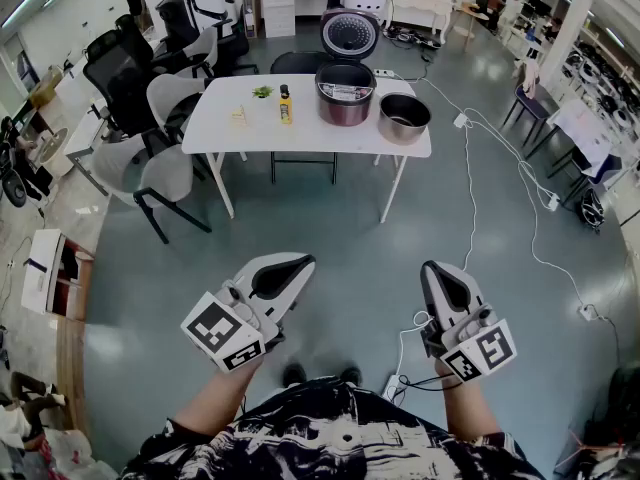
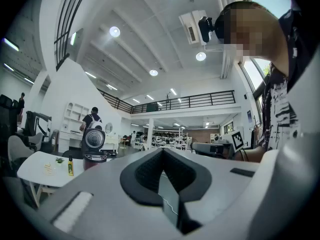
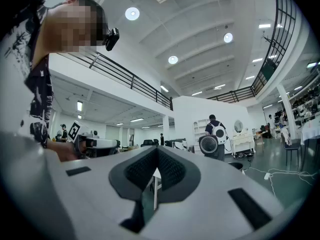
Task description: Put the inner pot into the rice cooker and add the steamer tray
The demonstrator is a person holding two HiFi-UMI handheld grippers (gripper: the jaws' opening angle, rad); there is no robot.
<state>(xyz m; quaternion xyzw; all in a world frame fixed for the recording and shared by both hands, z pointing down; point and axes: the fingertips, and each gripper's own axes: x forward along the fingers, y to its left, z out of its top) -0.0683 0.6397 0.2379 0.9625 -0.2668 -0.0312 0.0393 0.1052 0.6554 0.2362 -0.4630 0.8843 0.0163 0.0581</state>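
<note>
Left gripper (image 1: 298, 262) and right gripper (image 1: 436, 269) closed, empty; task apparently unstarted, next likely approaching inner pot (image 1: 404, 118) beside rice cooker (image 1: 346, 94).

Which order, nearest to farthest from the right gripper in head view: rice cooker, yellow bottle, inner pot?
1. inner pot: right end of the table.
2. rice cooker: mid-table, lid open.
3. yellow bottle: left of the cooker.

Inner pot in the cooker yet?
Out. The round metal inner pot stands on the white table beside the dark red rice cooker.
</note>
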